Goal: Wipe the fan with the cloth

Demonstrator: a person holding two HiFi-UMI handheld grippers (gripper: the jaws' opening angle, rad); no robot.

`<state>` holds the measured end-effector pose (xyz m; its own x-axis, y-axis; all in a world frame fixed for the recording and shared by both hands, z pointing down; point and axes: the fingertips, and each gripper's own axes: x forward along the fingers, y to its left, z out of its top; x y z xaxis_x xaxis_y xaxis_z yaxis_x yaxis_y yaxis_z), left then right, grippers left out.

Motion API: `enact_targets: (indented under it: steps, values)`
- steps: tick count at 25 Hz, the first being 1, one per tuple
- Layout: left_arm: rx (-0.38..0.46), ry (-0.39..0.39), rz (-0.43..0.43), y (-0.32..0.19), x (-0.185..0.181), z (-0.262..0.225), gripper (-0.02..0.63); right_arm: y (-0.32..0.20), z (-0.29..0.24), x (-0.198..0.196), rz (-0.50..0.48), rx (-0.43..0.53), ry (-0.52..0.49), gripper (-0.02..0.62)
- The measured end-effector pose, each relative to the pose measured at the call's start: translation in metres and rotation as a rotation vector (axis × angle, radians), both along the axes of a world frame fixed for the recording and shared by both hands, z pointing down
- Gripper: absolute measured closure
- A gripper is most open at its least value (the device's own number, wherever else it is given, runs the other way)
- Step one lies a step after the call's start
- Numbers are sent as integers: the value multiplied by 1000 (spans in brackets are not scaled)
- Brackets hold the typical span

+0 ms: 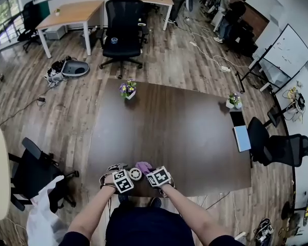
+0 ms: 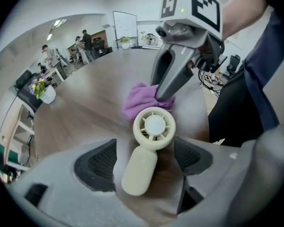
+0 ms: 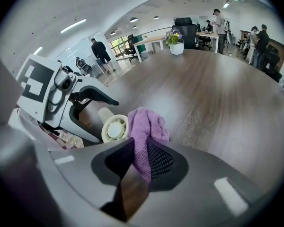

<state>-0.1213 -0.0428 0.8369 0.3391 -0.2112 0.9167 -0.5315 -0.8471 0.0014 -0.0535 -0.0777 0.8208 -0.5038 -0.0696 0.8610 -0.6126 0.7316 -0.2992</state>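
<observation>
Lying loose between the left gripper's (image 2: 144, 159) wide-spread fingers (image 2: 97, 162), the cream fan (image 2: 154, 126) is resting on the counter (image 3: 203, 93), seeming light, rigid and skid-prone; its smooth handle (image 2: 138, 170) is offering the best hold. The right gripper (image 3: 139, 160) is pinching the soft purple cloth (image 3: 144, 126) just beside the fan's head.

Dark brown rectangular tabletop (image 1: 185, 132) standing on a wood-plank floor (image 1: 56, 111). Close to the near edge a cream handheld fan (image 1: 135, 174) lies flat with its round grille upward, and a bunched purple cloth (image 1: 143, 166) rests on the surface just beside the fan's head. At the far side stand a white flower pot (image 1: 127, 89) toward the left and a second flower pot (image 1: 234, 101) toward the right; by the right edge a dark flat item (image 1: 237, 119) lies next to a light blue flat item (image 1: 242, 138).
</observation>
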Motion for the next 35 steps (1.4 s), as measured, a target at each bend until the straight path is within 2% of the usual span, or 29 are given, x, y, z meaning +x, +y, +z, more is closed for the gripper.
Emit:
enact_targets:
  steps: [4,7,14,19,23,26,30,32,35]
  values:
    - [-12,-61,179,2,25,7,224,-1,0,2,37,-11,-16,506]
    - [-31,-85,240,3,37,16,224,0,1,3,56,-16,-22,506]
    - [-66,-86,244,-1,48,28,230,5,2,17,122,-39,-55,506]
    - [-103,-84,239,0,49,32,227,2,1,32,233,-49,-68,506]
    - [-108,-76,240,-2,51,30,227,4,-2,43,275,-47,-93,506]
    - [-87,-32,195,-1,51,28,227,7,-4,52,335,-61,-131,506]
    - [-52,43,77,-4,49,16,227,13,-11,64,382,-58,-178,506]
    - [-42,128,-8,-9,51,2,227,14,-15,70,402,-54,-213,506]
    - [-50,335,-161,-19,59,-31,227,15,-28,68,380,-25,-285,506]
